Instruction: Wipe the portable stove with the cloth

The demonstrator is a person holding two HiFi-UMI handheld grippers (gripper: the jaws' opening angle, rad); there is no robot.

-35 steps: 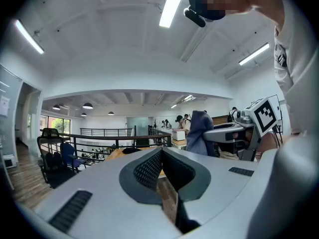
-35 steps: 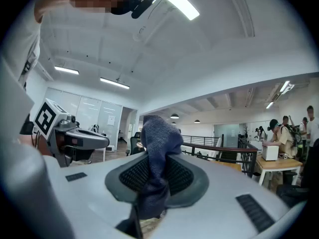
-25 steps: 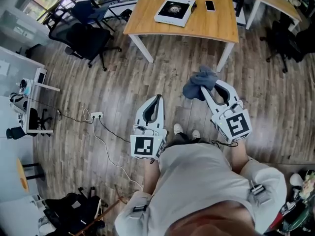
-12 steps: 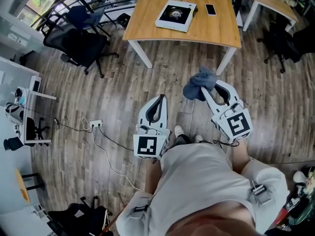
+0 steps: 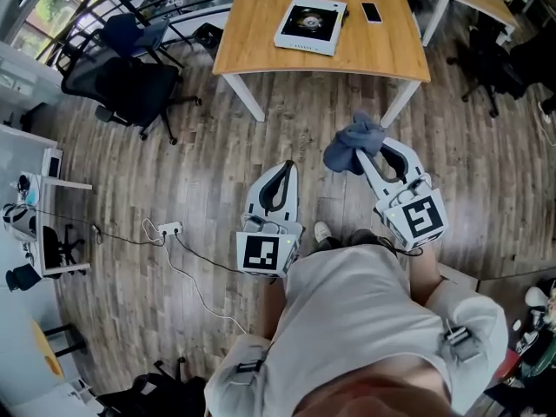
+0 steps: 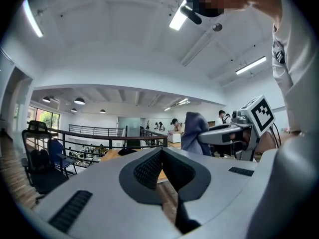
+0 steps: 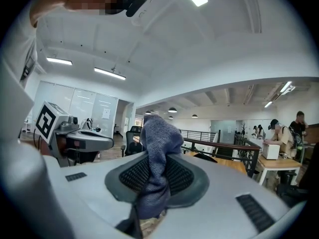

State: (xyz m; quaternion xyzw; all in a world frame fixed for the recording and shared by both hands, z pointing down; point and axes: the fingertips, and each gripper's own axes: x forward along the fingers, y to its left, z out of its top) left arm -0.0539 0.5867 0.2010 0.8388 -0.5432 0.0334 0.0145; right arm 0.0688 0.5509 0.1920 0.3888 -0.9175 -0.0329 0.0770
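**Head view: cloth pinched in the right tool, stove well ahead on the wooden surface**

The cloth [image 5: 352,144], blue-grey and bunched, hangs from the tip of the right tool [image 5: 369,152], whose jaws pinch it. In the right gripper view the cloth [image 7: 158,153] is squeezed between the ribbed pads [image 7: 183,178] and spills above and below them. The stove [image 5: 311,24] lies flat on the wooden surface [image 5: 261,33], well apart from the cloth, with a phone [image 5: 372,11] near it on the right. The left tool [image 5: 286,165] is held beside the right one, its jaws pressed together with nothing between them.

Compared with a second ago, both tools keep the same pose and the cloth has stayed in the same grip. The floor has slid down the picture: the power strip [image 5: 171,228] lies lower, and the office chairs [image 5: 122,85] have shifted left and down.

Each marker cube [image 5: 263,252] carries a black-and-white square pattern, not words. Any print on the stove is too small to read.

Only the head view shows the stove and phone. The left gripper view shows the right tool [image 6: 205,136] from the side with the cloth [image 6: 193,131] drooping, and a railing [image 6: 99,131] behind. The right gripper view shows the left tool [image 7: 107,142] at its left and a person [image 7: 276,133] far off at its right.
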